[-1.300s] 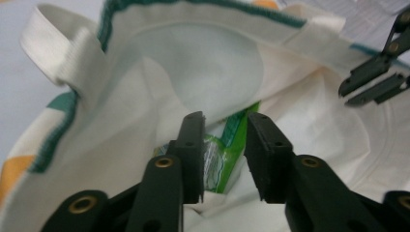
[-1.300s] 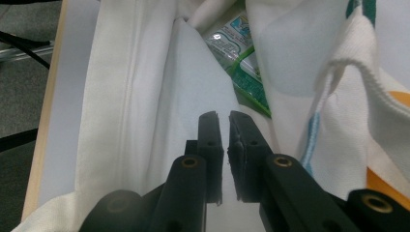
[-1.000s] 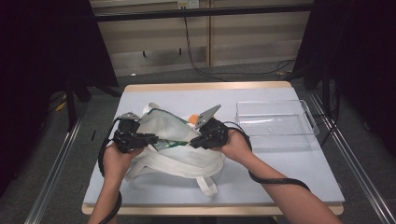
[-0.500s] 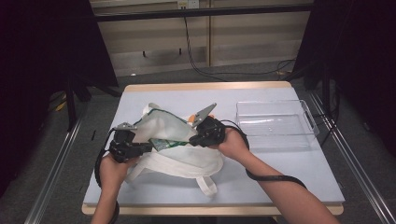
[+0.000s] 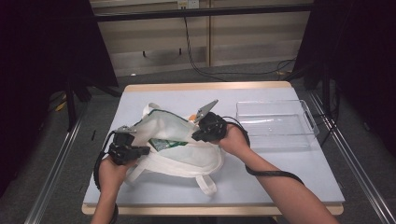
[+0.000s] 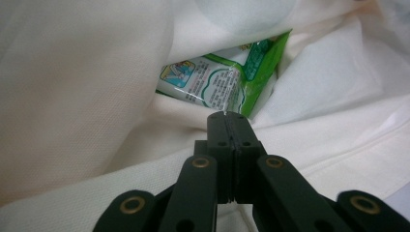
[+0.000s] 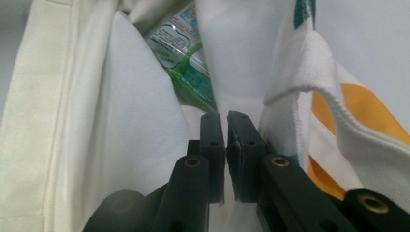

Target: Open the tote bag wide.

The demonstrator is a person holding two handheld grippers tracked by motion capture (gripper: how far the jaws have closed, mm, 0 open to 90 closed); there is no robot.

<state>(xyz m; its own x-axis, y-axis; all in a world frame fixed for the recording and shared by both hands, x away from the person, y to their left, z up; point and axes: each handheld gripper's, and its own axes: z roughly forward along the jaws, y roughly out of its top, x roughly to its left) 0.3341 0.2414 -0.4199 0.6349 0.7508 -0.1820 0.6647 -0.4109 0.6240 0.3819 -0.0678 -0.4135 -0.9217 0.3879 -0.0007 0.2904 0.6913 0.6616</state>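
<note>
I hold a soft white cloth tote bag (image 5: 180,149) open on the pale blue table (image 5: 280,177), lying left of centre with its loop handle trailing toward the near edge. My left claw (image 5: 142,150) has just been closing and now pinches the near-left rim of the bag's mouth, the fabric caught flat between the jaws. My right claw (image 5: 198,135) is nearly closed on the far-right rim. Inside the mouth lies a green-and-white plastic wipes packet (image 6: 225,79). I judge the cloth light and limp: it folds and sags wherever unsupported, so the hemmed rim is the place to grip. The packet looks slick and squashy, best taken by its crimped end. A clear plastic tray (image 5: 275,123) sits to the right.
</note>
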